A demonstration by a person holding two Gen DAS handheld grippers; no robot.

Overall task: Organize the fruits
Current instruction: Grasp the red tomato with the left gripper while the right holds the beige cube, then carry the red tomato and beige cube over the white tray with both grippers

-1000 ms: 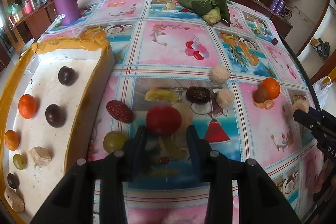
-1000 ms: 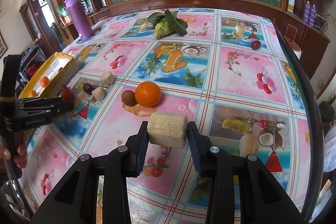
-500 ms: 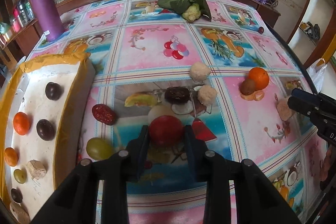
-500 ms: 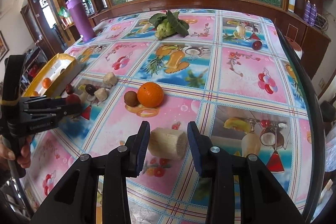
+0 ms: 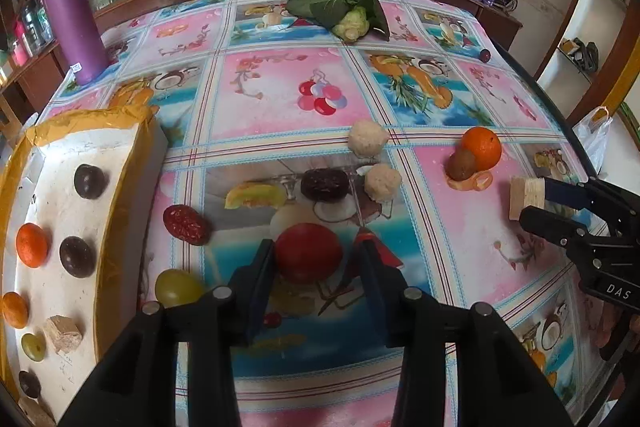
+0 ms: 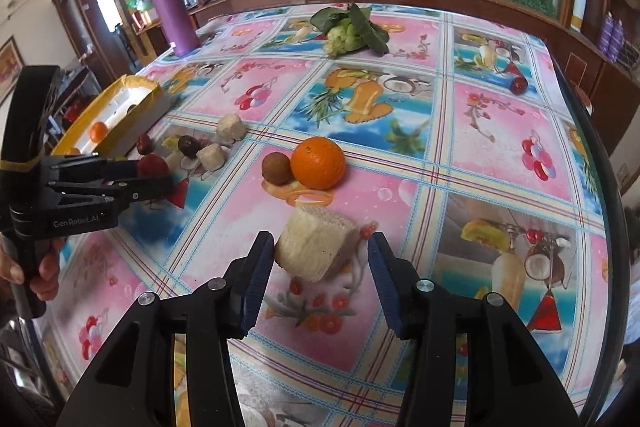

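Observation:
A round red fruit (image 5: 308,253) rests on the tablecloth between the jaws of my left gripper (image 5: 314,245). The jaws are opening: the left pad is against the fruit and a gap shows at the right pad. A pale cut chunk (image 6: 316,247) lies tilted on the cloth between the jaws of my right gripper (image 6: 321,239), which are also opening, with a clear gap on the right side. The white foam tray (image 5: 132,163) with its yellow taped rim sits at the left and holds several small fruits and chunks.
An orange (image 6: 318,163) and a brown fruit (image 6: 276,167) lie just beyond the chunk. A red date (image 5: 185,225), a green grape (image 5: 176,287), a dark fruit (image 5: 324,183) and two pale chunks (image 5: 382,181) surround the red fruit. A purple bottle (image 5: 74,19) and leafy greens (image 5: 344,11) stand far back.
The right gripper held the pale chunk, then let it go; it now lies tilted on the cloth. The left jaws pinched in on the red fruit, then spread apart again.

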